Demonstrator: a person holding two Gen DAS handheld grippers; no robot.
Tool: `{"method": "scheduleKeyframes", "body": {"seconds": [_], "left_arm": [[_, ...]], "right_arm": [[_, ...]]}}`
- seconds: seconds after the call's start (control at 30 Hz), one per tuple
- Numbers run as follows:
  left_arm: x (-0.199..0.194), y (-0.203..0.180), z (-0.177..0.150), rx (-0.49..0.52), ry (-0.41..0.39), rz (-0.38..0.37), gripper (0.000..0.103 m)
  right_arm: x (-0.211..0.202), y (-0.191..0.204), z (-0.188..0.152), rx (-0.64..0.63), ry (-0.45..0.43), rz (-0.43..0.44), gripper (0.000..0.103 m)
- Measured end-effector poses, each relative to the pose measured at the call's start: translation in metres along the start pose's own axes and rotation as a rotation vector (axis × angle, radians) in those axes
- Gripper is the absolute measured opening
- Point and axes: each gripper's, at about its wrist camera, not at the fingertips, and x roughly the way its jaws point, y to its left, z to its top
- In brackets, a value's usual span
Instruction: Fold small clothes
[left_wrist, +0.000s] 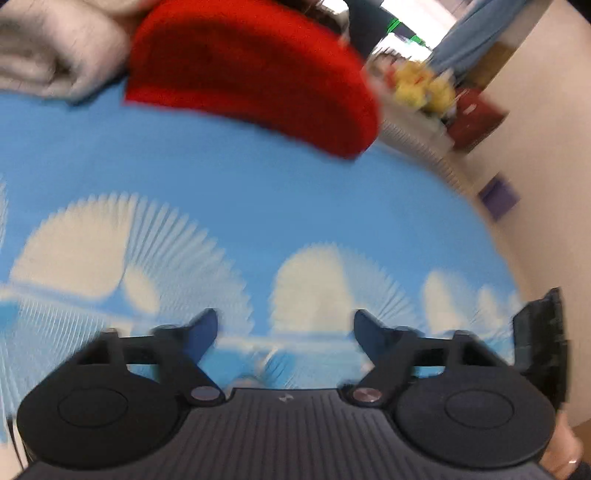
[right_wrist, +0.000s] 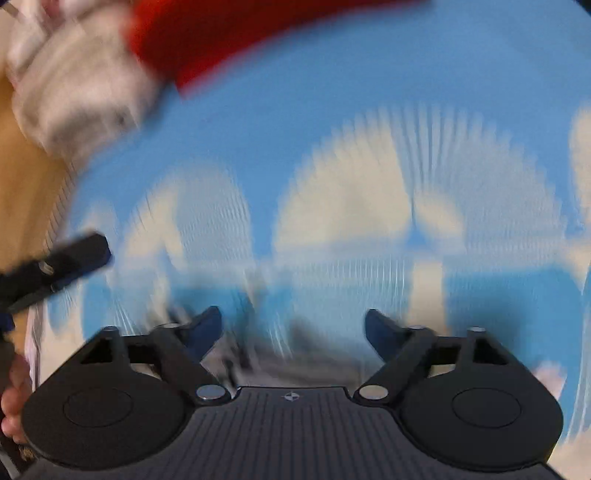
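A folded red garment (left_wrist: 251, 70) lies at the far side of the blue cloud-patterned tablecloth (left_wrist: 258, 206). Beside it on the left sits a folded whitish garment (left_wrist: 55, 62). My left gripper (left_wrist: 286, 328) hovers open over bare cloth, well short of the red garment, with nothing between its fingers. The right wrist view is heavily smeared. It shows the red garment (right_wrist: 221, 37) and the whitish garment (right_wrist: 74, 85) at the top left. My right gripper (right_wrist: 293, 325) is open. A grey blur sits low between its fingers, and I cannot tell what it is.
The right gripper's finger (left_wrist: 539, 332) shows at the left wrist view's right edge, and the left gripper (right_wrist: 70, 262) at the other view's left edge. Yellow items (left_wrist: 424, 88), a dark red box (left_wrist: 476, 122) and a cream wall (left_wrist: 546, 147) lie beyond the table. A tan surface (right_wrist: 26, 177) borders its left side.
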Motion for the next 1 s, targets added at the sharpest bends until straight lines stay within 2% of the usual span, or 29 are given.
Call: {"method": "scheduleKeyframes", "body": {"seconds": [0.03, 0.07, 0.1, 0.13, 0.17, 0.2, 0.23, 0.33, 0.37, 0.47, 0.57, 0.63, 0.67, 0.7, 0.73, 0.77, 0.8, 0.83, 0.87, 0.93, 1.0], "left_arm": [[0.008, 0.000, -0.009, 0.028, 0.036, 0.009, 0.085], [0.017, 0.000, -0.016, 0.061, 0.085, 0.019, 0.085], [0.025, -0.002, -0.025, 0.098, 0.128, 0.036, 0.080], [0.030, -0.004, -0.037, 0.151, 0.144, 0.063, 0.031], [0.035, -0.010, -0.043, 0.221, 0.148, 0.084, 0.003], [0.038, -0.013, -0.048, 0.256, 0.126, 0.106, 0.004], [0.038, -0.014, -0.044, 0.242, 0.083, 0.130, 0.004], [0.022, -0.013, -0.015, 0.136, -0.033, 0.087, 0.004], [0.011, -0.014, -0.004, 0.120, -0.103, 0.073, 0.004], [-0.022, -0.022, 0.022, 0.088, -0.300, 0.026, 0.004], [-0.069, -0.021, 0.016, 0.106, -0.499, -0.068, 0.004], [-0.097, -0.021, -0.015, 0.209, -0.566, -0.135, 0.006], [-0.106, -0.018, -0.037, 0.276, -0.565, -0.152, 0.007], [-0.112, -0.012, -0.067, 0.354, -0.545, -0.160, 0.014], [-0.114, -0.005, -0.095, 0.421, -0.502, -0.155, 0.037], [-0.113, 0.007, -0.127, 0.471, -0.430, -0.125, 0.052], [-0.110, 0.020, -0.156, 0.491, -0.360, -0.084, 0.082], [-0.107, 0.037, -0.183, 0.491, -0.290, -0.029, 0.091], [-0.105, 0.054, -0.208, 0.478, -0.227, 0.029, 0.091], [-0.105, 0.080, -0.228, 0.421, -0.144, 0.083, 0.091], [-0.111, 0.095, -0.222, 0.345, -0.146, 0.106, 0.091]], "right_arm": [[0.002, 0.005, -0.011, -0.046, 0.003, -0.005, 0.053], [-0.002, 0.013, -0.020, -0.133, -0.043, -0.045, 0.036], [-0.006, 0.022, -0.026, -0.220, -0.085, -0.077, 0.013], [-0.011, 0.027, -0.027, -0.245, -0.116, -0.081, 0.013], [-0.015, 0.030, -0.025, -0.243, -0.143, -0.079, 0.009], [-0.022, 0.031, -0.020, -0.241, -0.188, -0.091, 0.006], [-0.031, 0.032, -0.011, -0.227, -0.243, -0.108, 0.002], [-0.060, 0.030, 0.012, -0.189, -0.412, -0.112, 0.000], [-0.065, 0.029, 0.020, -0.183, -0.477, -0.110, 0.000], [-0.105, 0.035, 0.024, -0.177, -0.687, -0.039, 0.000], [-0.148, 0.033, -0.008, -0.255, -0.895, 0.108, 0.000], [-0.167, 0.025, -0.046, -0.358, -0.917, 0.197, 0.000], [-0.170, 0.019, -0.069, -0.417, -0.902, 0.221, 0.000], [-0.170, 0.009, -0.097, -0.491, -0.868, 0.226, 0.001], [-0.164, -0.004, -0.124, -0.551, -0.799, 0.234, 0.001], [-0.155, -0.021, -0.143, -0.572, -0.694, 0.249, 0.003], [-0.139, -0.040, -0.163, -0.571, -0.538, 0.241, 0.014], [-0.122, -0.057, -0.179, -0.543, -0.412, 0.172, 0.026], [-0.109, -0.075, -0.192, -0.508, -0.345, 0.091, 0.050], [-0.101, -0.102, -0.206, -0.438, -0.332, 0.006, 0.053], [-0.109, -0.117, -0.199, -0.335, -0.371, 0.000, 0.053]]}}
